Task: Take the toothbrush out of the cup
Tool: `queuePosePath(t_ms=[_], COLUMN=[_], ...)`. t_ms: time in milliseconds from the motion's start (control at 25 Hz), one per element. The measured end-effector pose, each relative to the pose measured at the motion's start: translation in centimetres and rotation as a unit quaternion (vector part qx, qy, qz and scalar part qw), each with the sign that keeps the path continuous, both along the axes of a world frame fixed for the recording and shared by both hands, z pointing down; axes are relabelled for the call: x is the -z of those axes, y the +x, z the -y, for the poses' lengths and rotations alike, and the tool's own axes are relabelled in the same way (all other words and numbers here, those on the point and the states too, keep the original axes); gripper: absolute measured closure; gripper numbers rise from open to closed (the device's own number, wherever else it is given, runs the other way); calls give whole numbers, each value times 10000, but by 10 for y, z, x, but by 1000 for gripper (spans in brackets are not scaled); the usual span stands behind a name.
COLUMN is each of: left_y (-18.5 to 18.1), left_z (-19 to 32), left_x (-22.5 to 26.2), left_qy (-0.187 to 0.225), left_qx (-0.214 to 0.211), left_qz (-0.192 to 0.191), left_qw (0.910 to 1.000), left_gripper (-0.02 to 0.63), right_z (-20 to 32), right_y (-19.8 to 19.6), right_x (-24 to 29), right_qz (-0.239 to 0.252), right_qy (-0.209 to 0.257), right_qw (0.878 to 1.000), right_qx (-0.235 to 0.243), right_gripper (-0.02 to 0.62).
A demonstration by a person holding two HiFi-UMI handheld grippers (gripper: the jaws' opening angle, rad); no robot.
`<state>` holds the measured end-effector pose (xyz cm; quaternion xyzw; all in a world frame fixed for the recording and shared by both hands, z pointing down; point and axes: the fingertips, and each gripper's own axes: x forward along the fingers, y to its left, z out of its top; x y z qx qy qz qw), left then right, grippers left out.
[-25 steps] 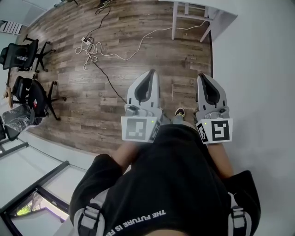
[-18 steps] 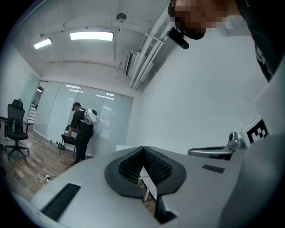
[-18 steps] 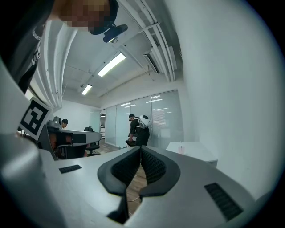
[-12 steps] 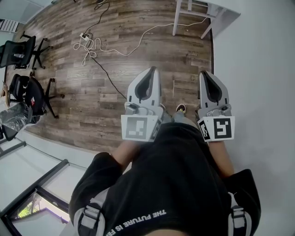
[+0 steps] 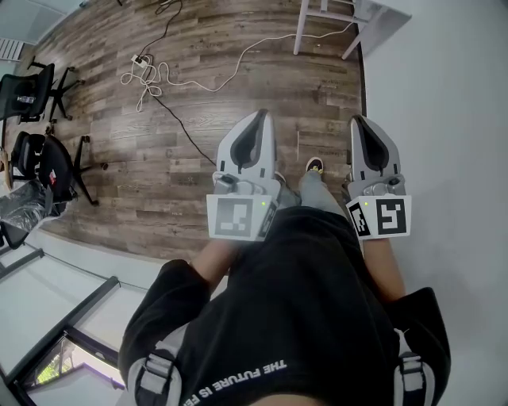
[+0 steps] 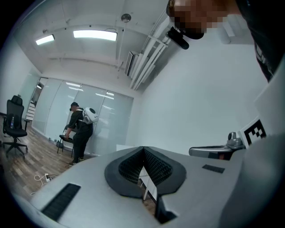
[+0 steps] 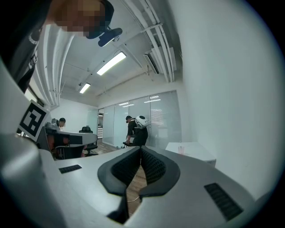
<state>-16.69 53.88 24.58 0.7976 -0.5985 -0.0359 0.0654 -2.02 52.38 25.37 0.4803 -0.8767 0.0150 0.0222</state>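
In the head view I hold both grippers side by side at waist height over the wooden floor. My left gripper (image 5: 258, 117) is shut, its tips touching with nothing between them, as the left gripper view (image 6: 143, 149) also shows. My right gripper (image 5: 363, 120) is likewise shut and empty (image 7: 141, 149). Far ahead in the right gripper view a small pale cup (image 7: 181, 149) stands on a white table (image 7: 196, 151). It is too small to tell whether a toothbrush is in it. The table's corner (image 5: 381, 12) shows at the top of the head view.
A white wall (image 5: 444, 119) runs along my right. Cables and a power strip (image 5: 143, 67) lie on the floor ahead to the left. Black office chairs (image 5: 44, 151) stand at the far left. A person with a backpack (image 7: 136, 129) bends over a stool by the glass wall.
Both grippers stay shut and side by side. The view has drifted slightly, and a shoe between the grippers has stepped forward.
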Motion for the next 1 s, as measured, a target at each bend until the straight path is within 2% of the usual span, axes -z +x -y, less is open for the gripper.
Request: queuePosePath(t_ms=[520,1000], left_y=[3,36], left_z=[10,80], left_x=[-6,-5], left_qy=[-59,-81], left_qx=[118,152], left_qz=[79,209], left_qw=[9999,9996], left_gripper=[589,589], right_z=[9,80], right_y=[0,30], right_x=[-4,-9], right_qz=[165,234], right_qy=[11,-5], right_qw=[9995,9990], right_qx=[267,388], right_gripper=[575,575])
